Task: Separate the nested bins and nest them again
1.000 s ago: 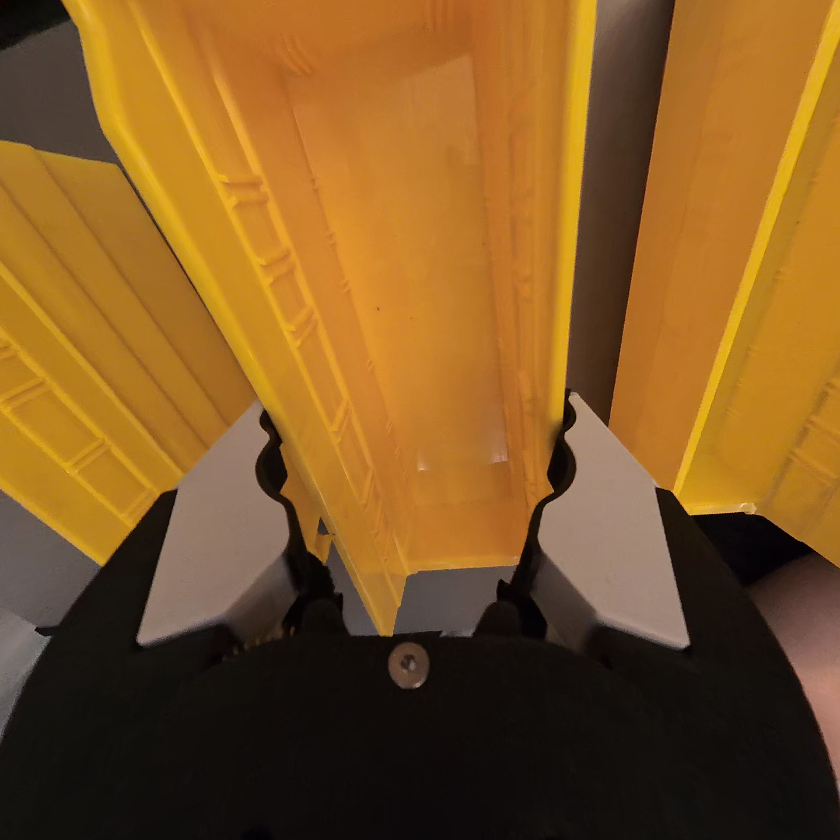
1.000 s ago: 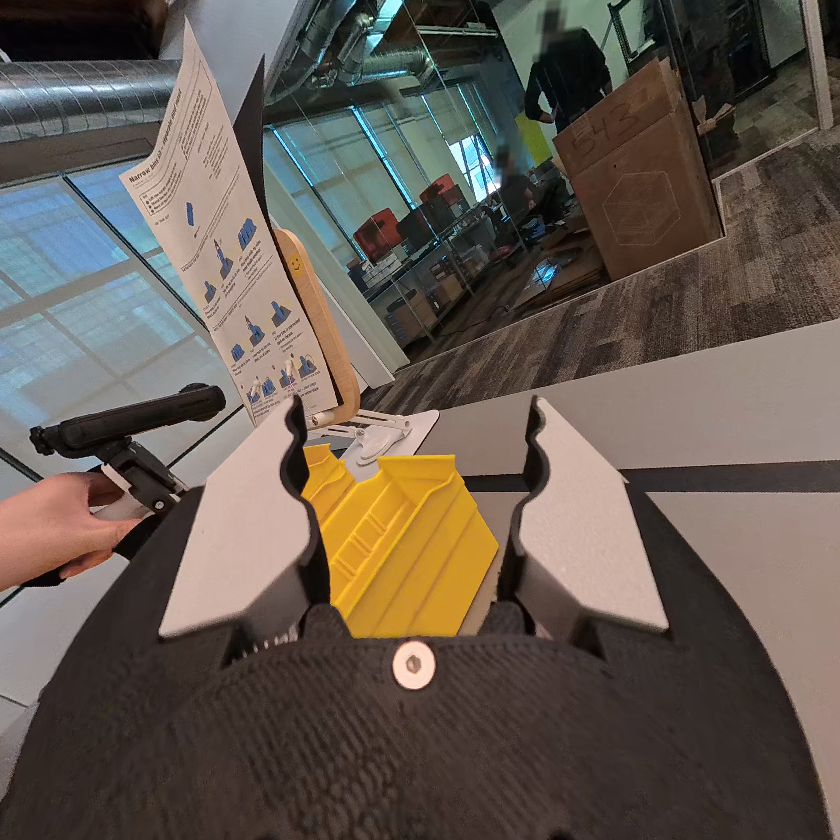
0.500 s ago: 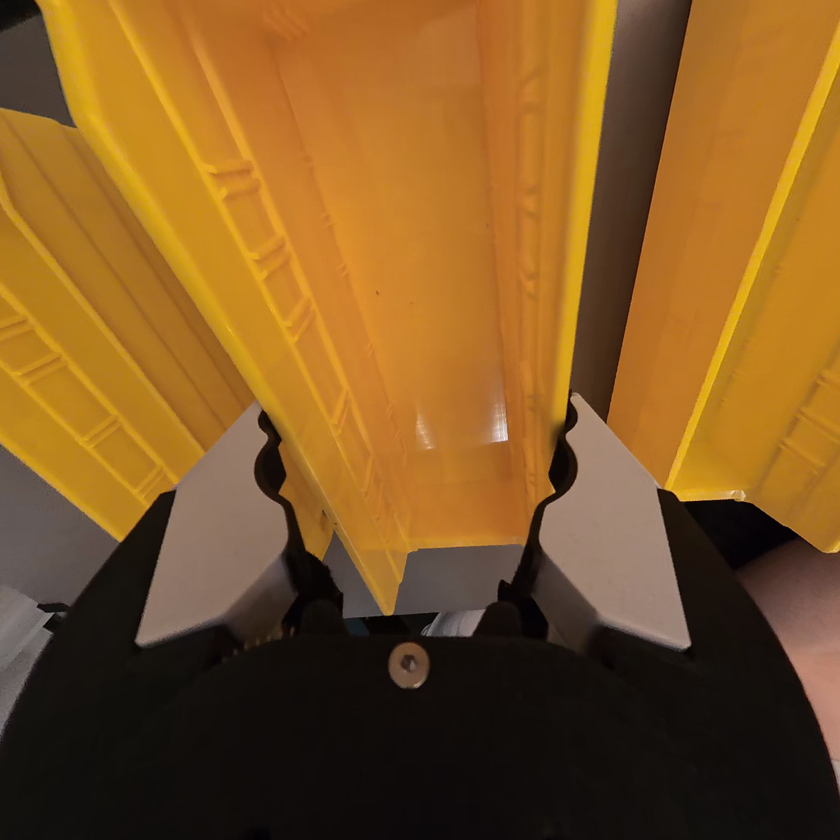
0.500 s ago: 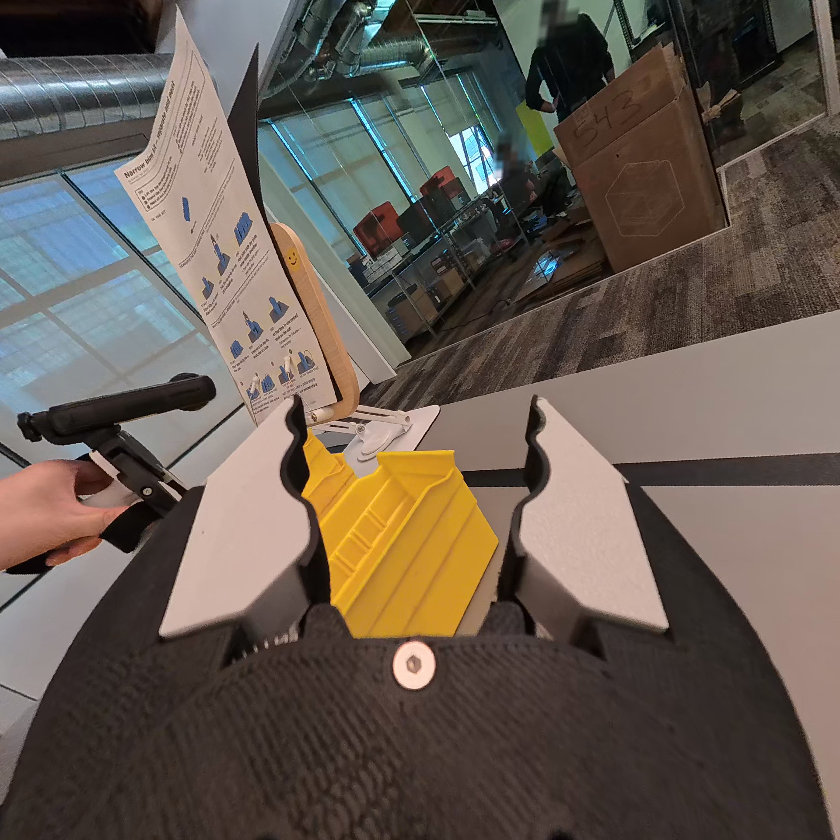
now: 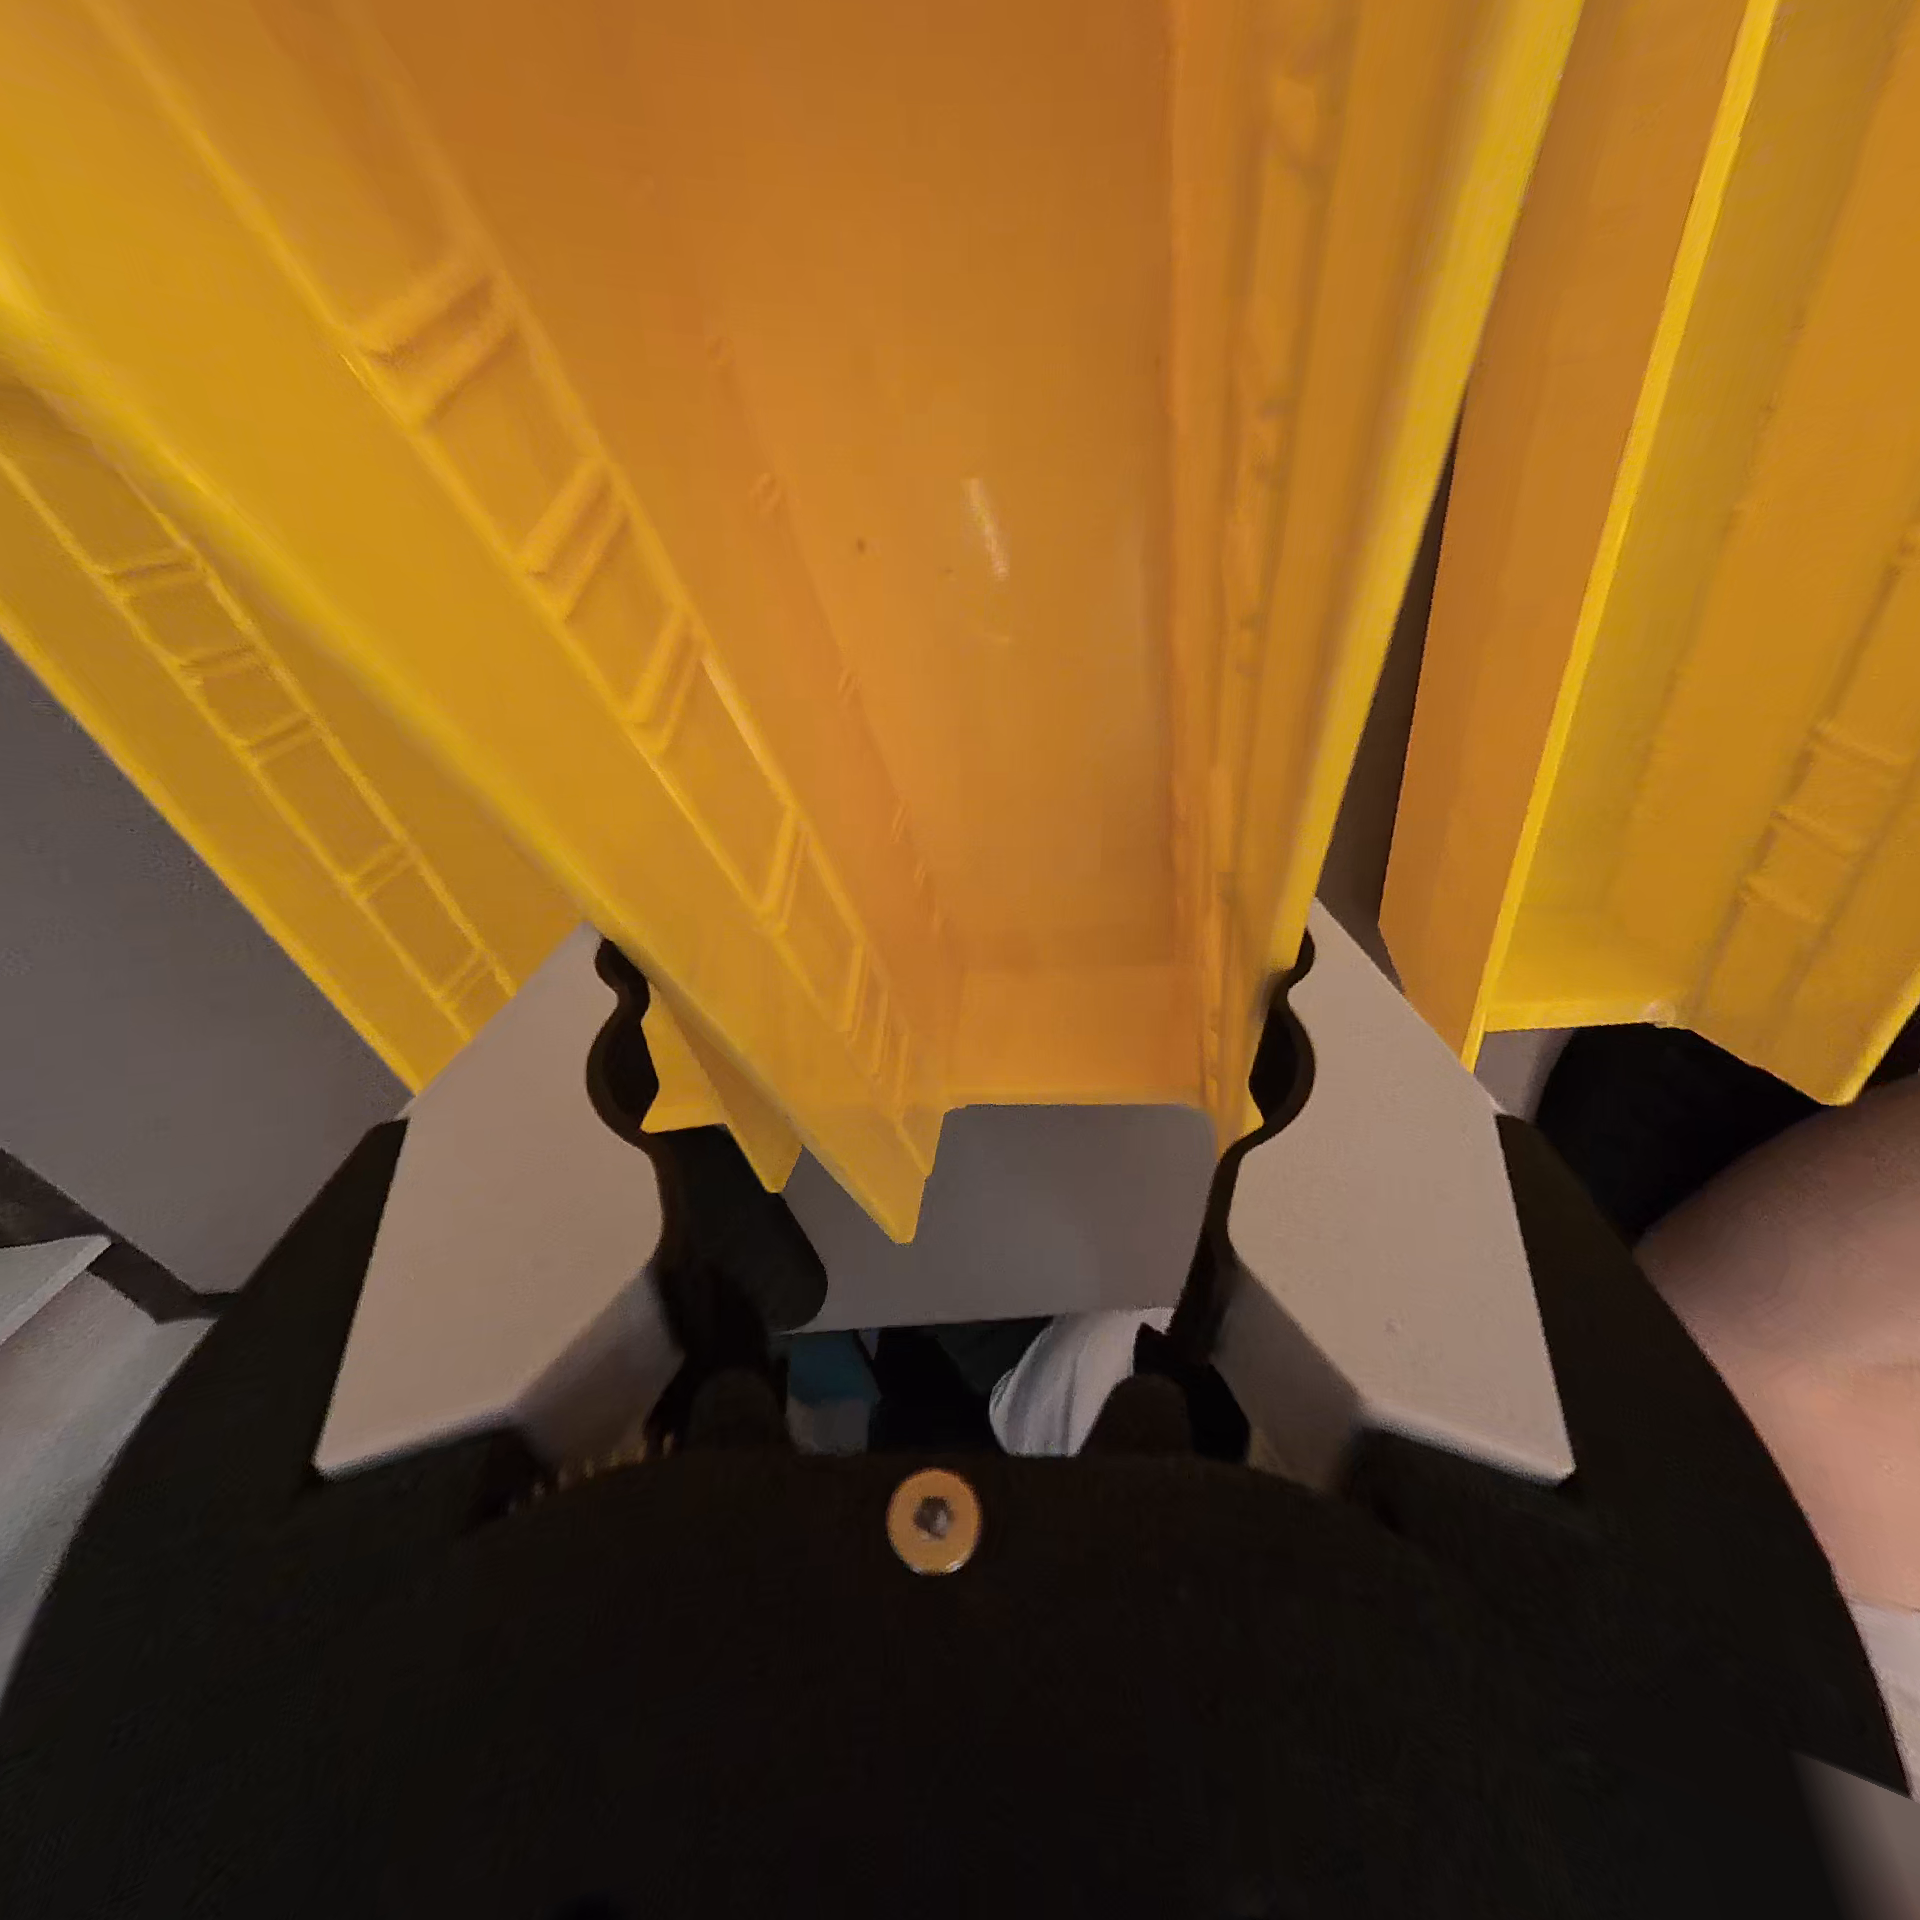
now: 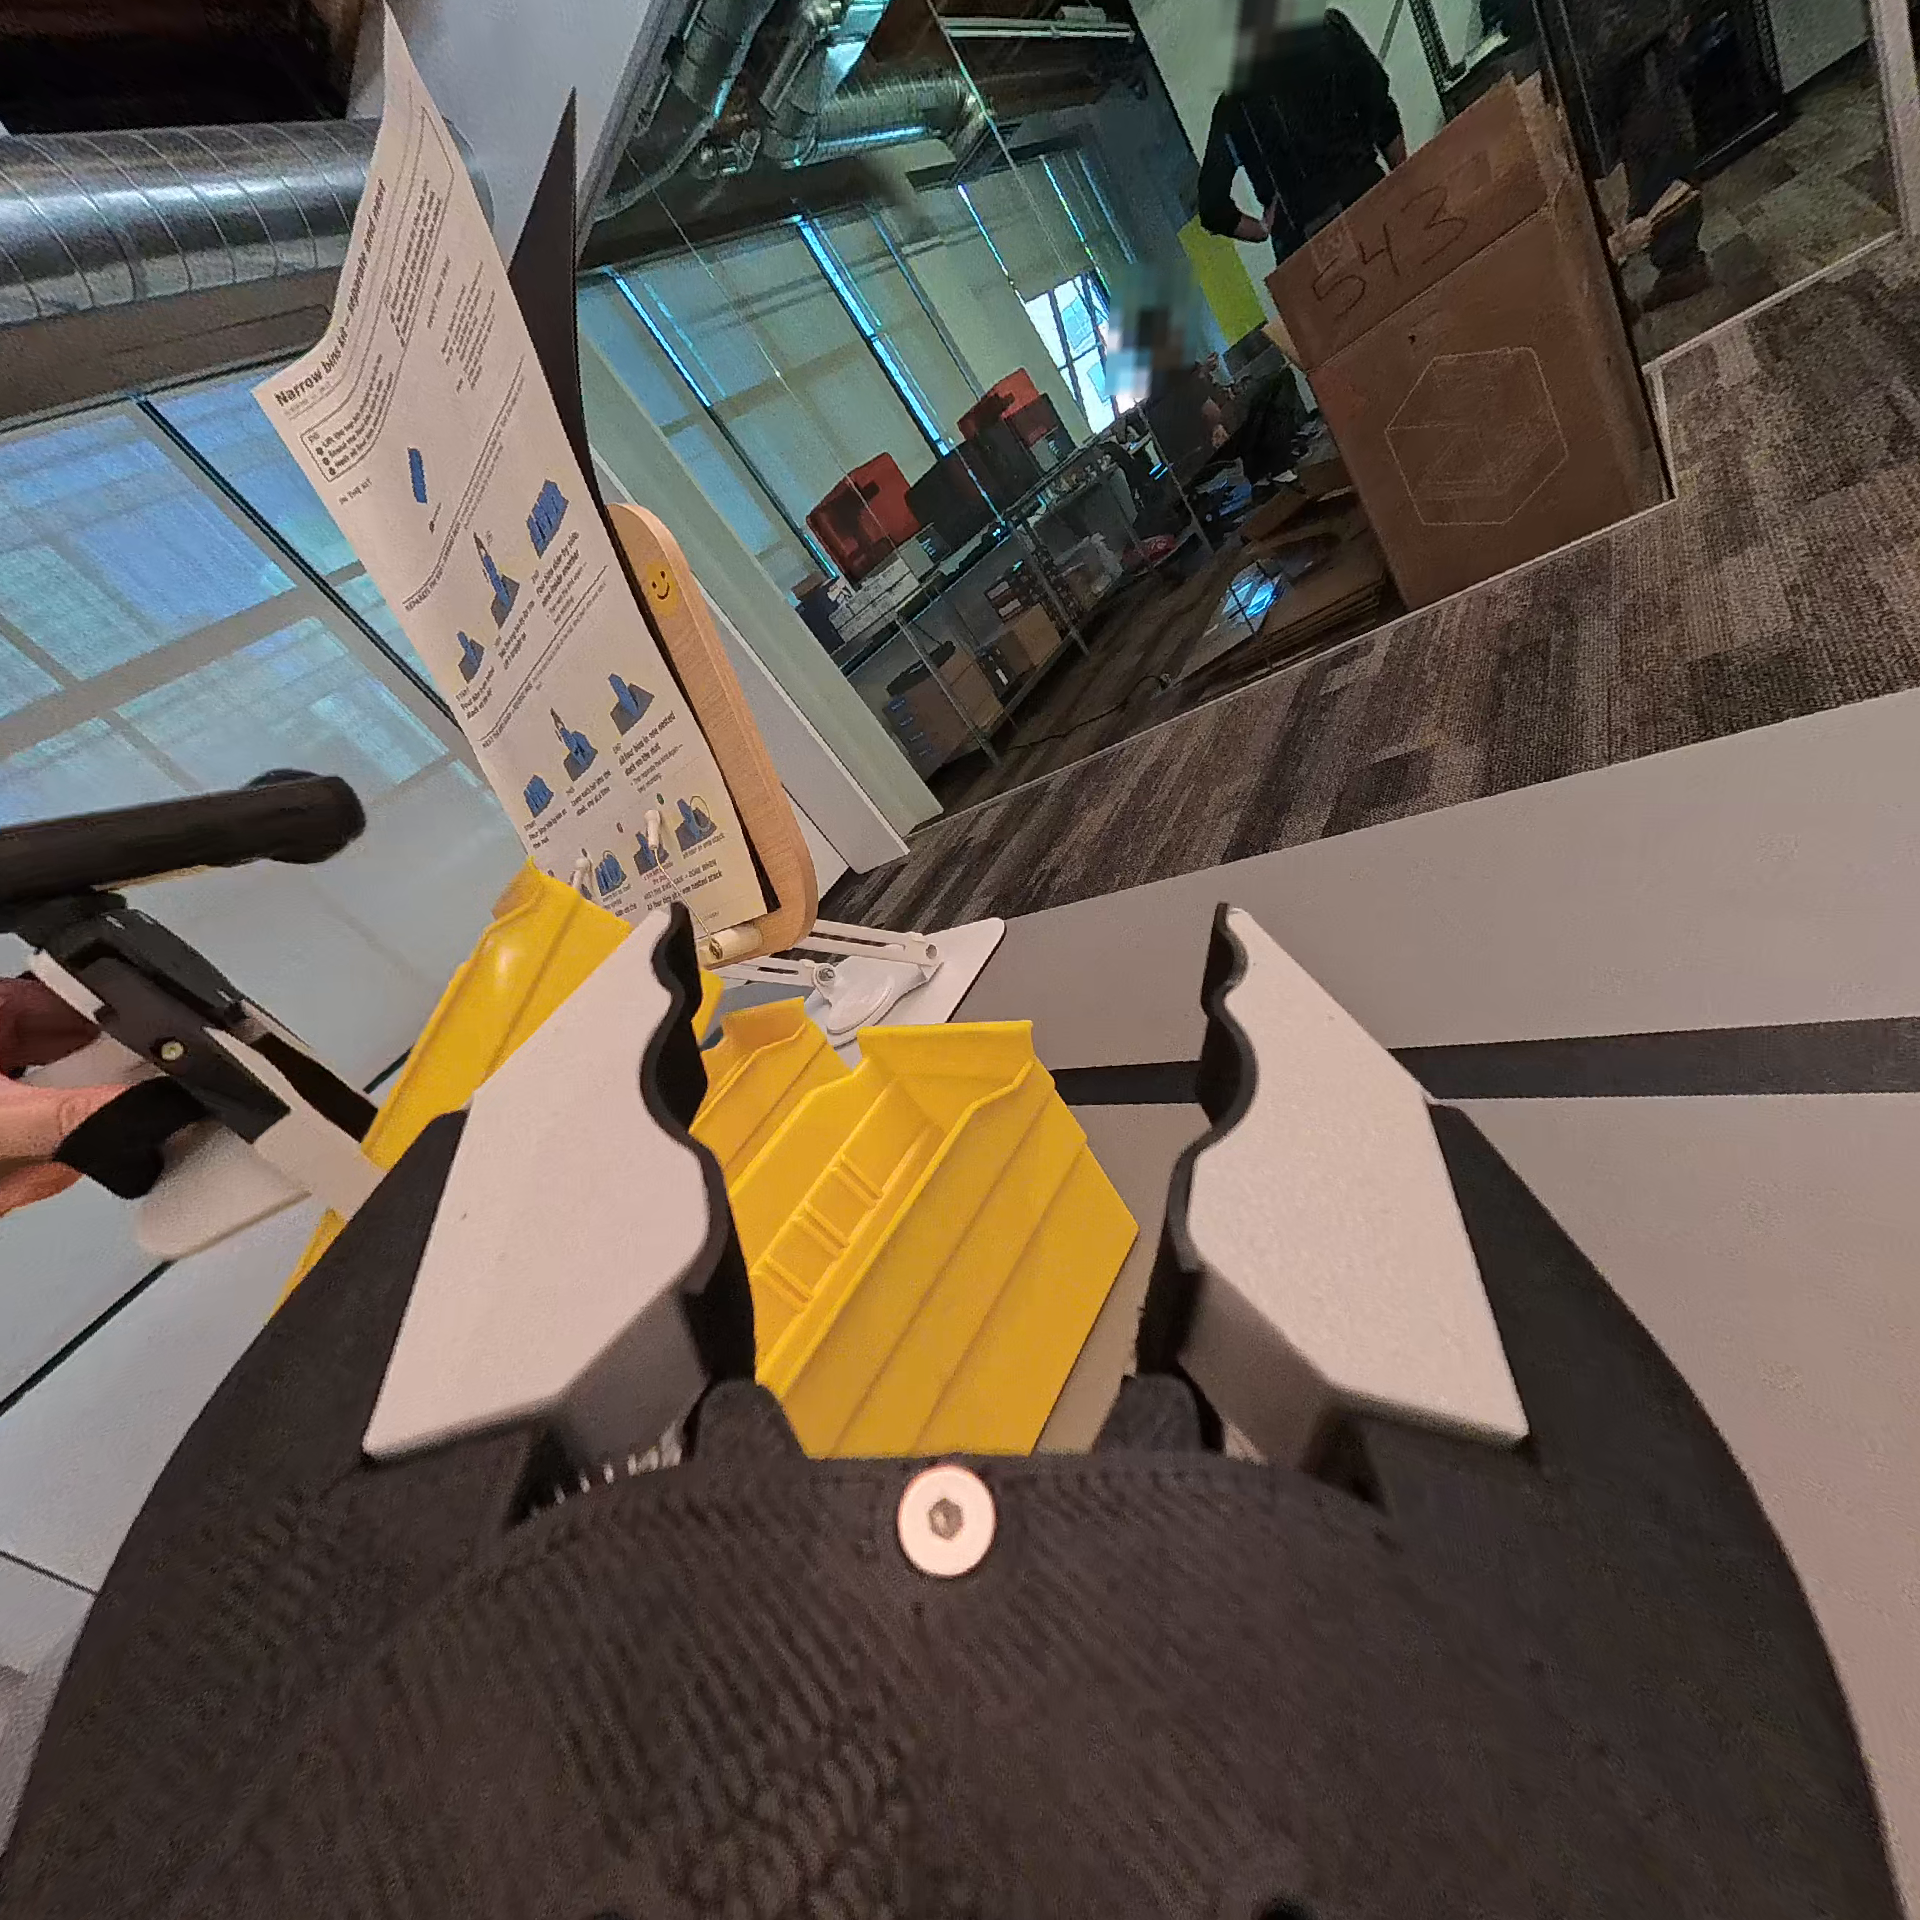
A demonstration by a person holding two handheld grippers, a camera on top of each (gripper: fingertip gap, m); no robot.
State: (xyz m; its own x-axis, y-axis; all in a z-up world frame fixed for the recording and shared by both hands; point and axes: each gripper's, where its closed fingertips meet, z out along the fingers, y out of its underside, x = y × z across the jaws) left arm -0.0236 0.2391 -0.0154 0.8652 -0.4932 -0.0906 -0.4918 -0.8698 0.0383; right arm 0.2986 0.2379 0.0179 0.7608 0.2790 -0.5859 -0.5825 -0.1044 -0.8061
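In the left wrist view my left gripper [image 5: 951, 997] is shut on a yellow bin [image 5: 987, 520]. Its pads [image 5: 1351, 1091] press the bin's two long side walls near its open front end. The bin fills the view and tilts away from me. A second yellow bin [image 5: 208, 675] lies to its left and a third [image 5: 1683, 623] to its right. In the right wrist view my right gripper [image 6: 945, 987] is open and empty above a yellow bin [image 6: 914, 1226] on the grey table [image 6: 1558, 883]. The held bin [image 6: 488, 1018] shows raised at the left.
An instruction sheet [image 6: 488, 582] on a wooden stand [image 6: 727, 727] with a white base [image 6: 894, 977] stands behind the bins. A dark stripe [image 6: 1662, 1060] crosses the table. A hand [image 6: 31, 1112] holds the left gripper. A cardboard box [image 6: 1455, 416] and people stand beyond the glass.
My left gripper has lifted and tilted its bin. The bin looms larger and has come into the right wrist view at the left. The right gripper has stayed open and barely moved.
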